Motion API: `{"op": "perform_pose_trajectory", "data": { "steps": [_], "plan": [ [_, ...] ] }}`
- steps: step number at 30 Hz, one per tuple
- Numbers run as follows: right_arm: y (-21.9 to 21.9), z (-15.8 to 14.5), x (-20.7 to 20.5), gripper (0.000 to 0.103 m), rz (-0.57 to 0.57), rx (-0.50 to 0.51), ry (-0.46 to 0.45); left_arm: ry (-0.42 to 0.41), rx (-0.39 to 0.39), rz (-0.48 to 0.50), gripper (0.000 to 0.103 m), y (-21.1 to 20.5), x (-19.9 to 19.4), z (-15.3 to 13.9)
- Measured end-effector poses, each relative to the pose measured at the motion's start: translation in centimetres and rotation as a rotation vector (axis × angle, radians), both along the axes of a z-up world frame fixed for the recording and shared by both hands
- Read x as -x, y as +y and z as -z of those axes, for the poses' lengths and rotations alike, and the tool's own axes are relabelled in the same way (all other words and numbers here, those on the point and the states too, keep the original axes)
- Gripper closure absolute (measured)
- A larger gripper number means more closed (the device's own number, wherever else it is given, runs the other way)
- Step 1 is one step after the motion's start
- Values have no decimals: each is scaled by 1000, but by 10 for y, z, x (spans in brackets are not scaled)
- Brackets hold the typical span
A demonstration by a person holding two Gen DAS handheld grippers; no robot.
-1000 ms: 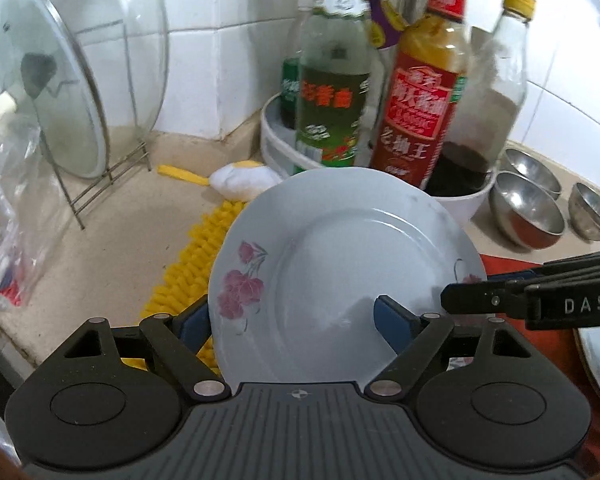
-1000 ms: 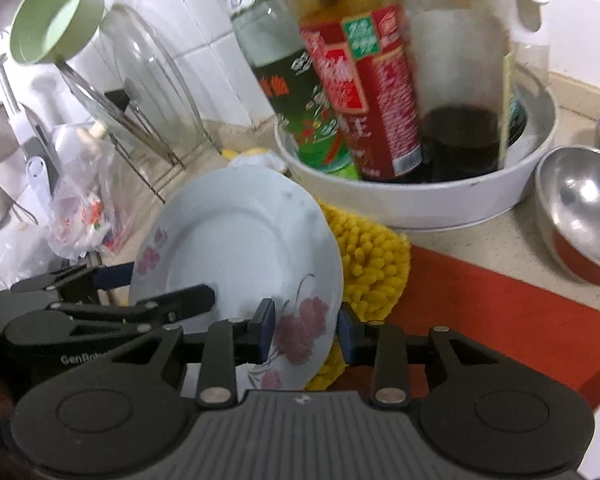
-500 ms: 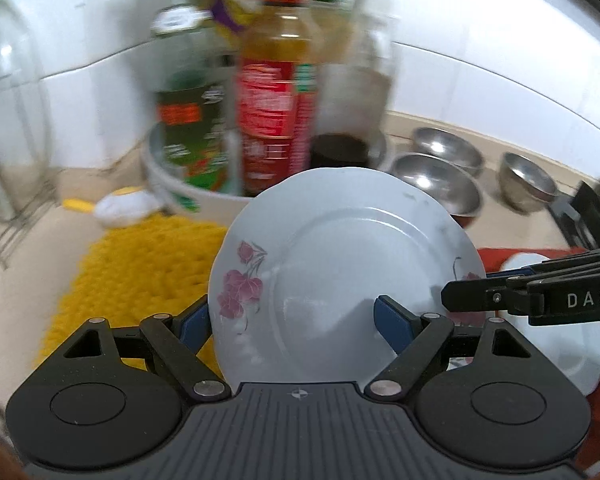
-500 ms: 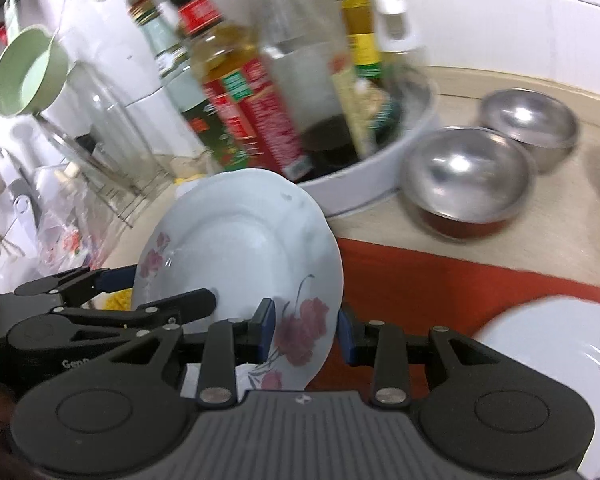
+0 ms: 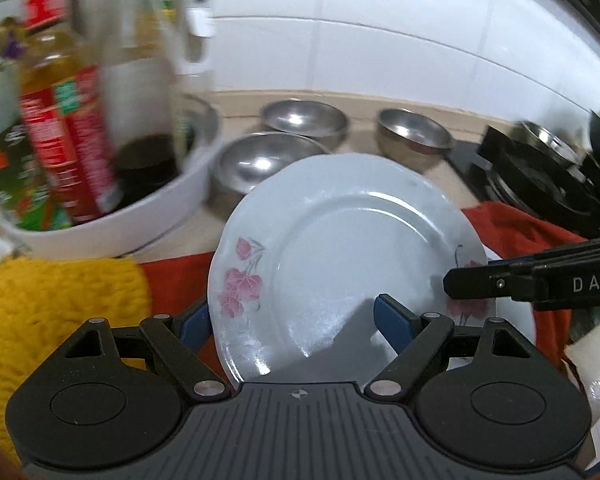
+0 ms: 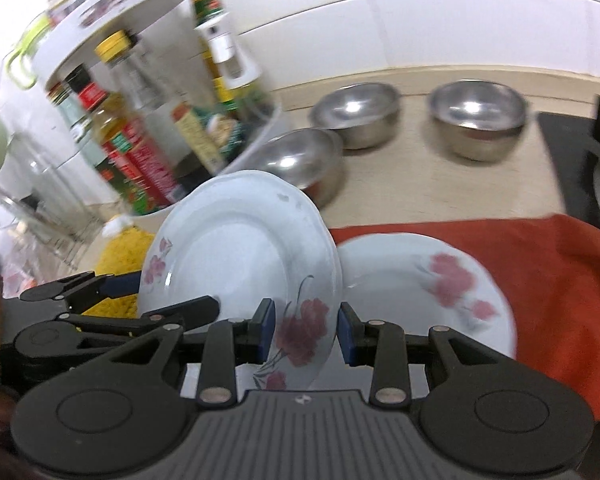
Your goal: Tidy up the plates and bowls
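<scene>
Left wrist view: a flowered plate (image 5: pixel 352 256) is held tilted between the wide-set fingers of the left gripper (image 5: pixel 296 320), with steel bowls (image 5: pixel 268 160) and a bottle tray (image 5: pixel 112 232) behind. Right wrist view: the plate's rim is clamped by the right gripper (image 6: pixel 306 330) above a second plate (image 6: pixel 432 292) lying on a red cloth (image 6: pixel 560 280).
</scene>
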State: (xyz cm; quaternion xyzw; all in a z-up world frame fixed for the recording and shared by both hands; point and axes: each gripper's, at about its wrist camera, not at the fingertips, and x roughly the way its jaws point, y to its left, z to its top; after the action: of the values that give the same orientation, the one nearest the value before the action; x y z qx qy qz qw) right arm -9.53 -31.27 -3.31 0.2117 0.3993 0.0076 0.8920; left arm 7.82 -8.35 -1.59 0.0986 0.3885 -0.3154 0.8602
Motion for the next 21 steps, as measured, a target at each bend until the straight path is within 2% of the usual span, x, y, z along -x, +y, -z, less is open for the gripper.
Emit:
{"op": "perform_pose_trajectory", "data": {
  "steps": [8,21],
  "plan": [
    [-34,7,25,73,95,12,29,26,-15,97,15,-40,9,11],
    [-55,22,32,73,138,34,83,75,-28,137,14,-67,15,28]
  ]
}}
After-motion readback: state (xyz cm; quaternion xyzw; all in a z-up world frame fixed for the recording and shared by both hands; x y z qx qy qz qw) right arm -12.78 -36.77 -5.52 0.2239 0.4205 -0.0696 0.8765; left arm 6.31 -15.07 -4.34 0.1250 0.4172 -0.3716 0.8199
